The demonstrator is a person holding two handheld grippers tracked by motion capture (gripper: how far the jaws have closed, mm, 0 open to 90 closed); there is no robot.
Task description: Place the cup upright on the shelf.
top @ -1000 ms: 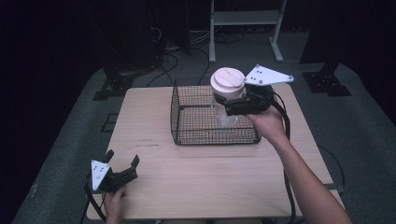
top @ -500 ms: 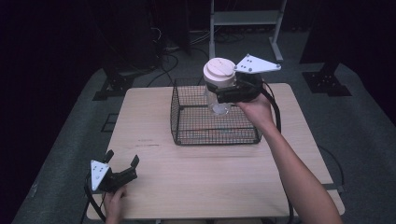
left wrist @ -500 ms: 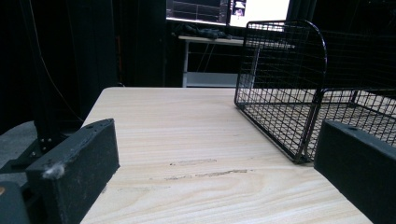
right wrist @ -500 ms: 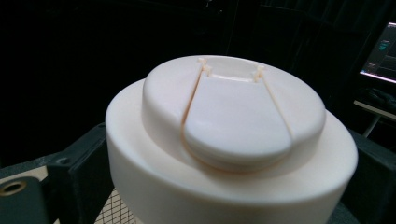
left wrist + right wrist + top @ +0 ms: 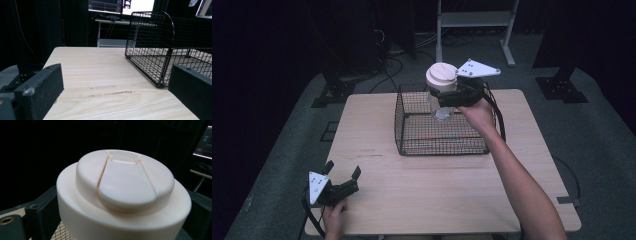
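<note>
A clear jar with a wide white flip-top lid [image 5: 441, 78] hangs above the back of a black wire basket [image 5: 412, 135]. My right gripper [image 5: 452, 96] is shut on the jar just below the lid. In the right gripper view the lid [image 5: 125, 192] sits close up between the black jaws, and basket mesh shows beneath it. My left gripper [image 5: 343, 176] rests open on the table's near left corner, with nothing between its jaws. From the left gripper view the basket [image 5: 160, 50] stands ahead to the right.
The wooden table [image 5: 382, 130] has bare room left of and in front of the basket. A white metal stand [image 5: 472, 20] and cables lie on the dark floor behind the table. A lit monitor [image 5: 120, 5] glows at the back.
My right gripper has carried the jar leftward and toward the back of the basket. The left gripper has stayed where it was.
</note>
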